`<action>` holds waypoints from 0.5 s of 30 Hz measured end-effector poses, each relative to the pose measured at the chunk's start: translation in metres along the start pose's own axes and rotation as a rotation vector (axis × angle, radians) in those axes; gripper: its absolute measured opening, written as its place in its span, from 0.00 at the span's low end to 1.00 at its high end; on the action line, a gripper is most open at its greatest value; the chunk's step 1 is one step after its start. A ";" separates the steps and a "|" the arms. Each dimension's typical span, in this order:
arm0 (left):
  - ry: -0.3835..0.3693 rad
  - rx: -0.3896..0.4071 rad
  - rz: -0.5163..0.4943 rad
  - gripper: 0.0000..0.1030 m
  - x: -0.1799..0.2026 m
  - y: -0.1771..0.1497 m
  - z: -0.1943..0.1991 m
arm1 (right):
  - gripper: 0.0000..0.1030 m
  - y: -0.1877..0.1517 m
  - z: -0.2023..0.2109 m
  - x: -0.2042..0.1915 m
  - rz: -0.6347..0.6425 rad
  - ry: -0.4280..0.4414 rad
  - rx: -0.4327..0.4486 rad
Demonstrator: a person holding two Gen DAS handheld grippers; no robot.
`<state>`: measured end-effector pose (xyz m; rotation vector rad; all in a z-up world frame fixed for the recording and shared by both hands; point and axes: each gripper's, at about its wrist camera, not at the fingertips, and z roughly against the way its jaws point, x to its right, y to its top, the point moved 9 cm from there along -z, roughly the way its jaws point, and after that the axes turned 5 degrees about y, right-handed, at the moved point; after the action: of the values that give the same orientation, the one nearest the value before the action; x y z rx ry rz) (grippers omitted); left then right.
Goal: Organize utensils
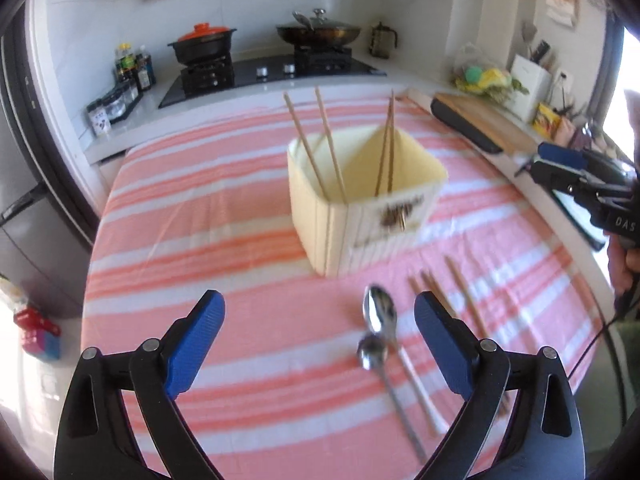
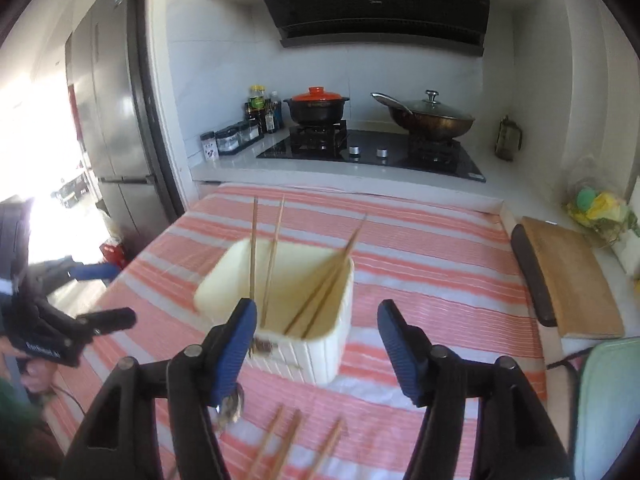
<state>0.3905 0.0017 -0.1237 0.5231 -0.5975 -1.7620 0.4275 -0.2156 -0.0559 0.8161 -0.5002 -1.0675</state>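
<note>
Jaws of both grippers stand wide open and hold nothing. From its own wrist view, the left gripper [image 1: 320,336] hovers low over a table covered in a pink-and-white striped cloth [image 1: 208,216], its blue-padded fingers [image 1: 192,344] spread apart. The right gripper [image 2: 316,344] hangs above the near side of the same table, equally spread.

A cream, ribbed, rectangular plastic utensil holder [image 1: 360,200] stands near the middle of the table. Two compartments, split by a divider, each hold a pair of thin wooden chopsticks: one pair [image 1: 316,144] leans toward the far left, the other [image 1: 387,144] stands almost upright at the right.

Two shiny metal spoons [image 1: 380,336] lie on the cloth just near of the holder, between the left gripper's fingers in that view. Their bowls point toward the holder and their handles run back toward the near right, long axes almost parallel and overlapping. Just right of them, three loose wooden chopsticks [image 1: 460,296] lie roughly parallel, running far to near.

Judged from here, the overlapping spoons may be pinched together or slide on the smooth cloth. A careless reach could also knock the light holder or its leaning chopsticks.
</note>
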 end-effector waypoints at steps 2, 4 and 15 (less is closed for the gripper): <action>-0.009 -0.030 0.011 0.95 0.005 -0.041 0.010 | 0.66 -0.044 0.017 -0.001 0.023 -0.041 -0.031; -0.025 -0.053 0.064 0.96 0.011 -0.082 0.014 | 0.66 -0.091 0.025 -0.002 0.001 -0.069 -0.071; 0.130 -0.062 0.187 0.96 0.007 -0.159 -0.039 | 0.66 -0.251 0.010 0.016 -0.185 -0.221 -0.203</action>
<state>0.2953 0.0262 -0.2550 0.5176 -0.4833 -1.5525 0.2852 -0.2939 -0.2483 0.5756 -0.4984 -1.3648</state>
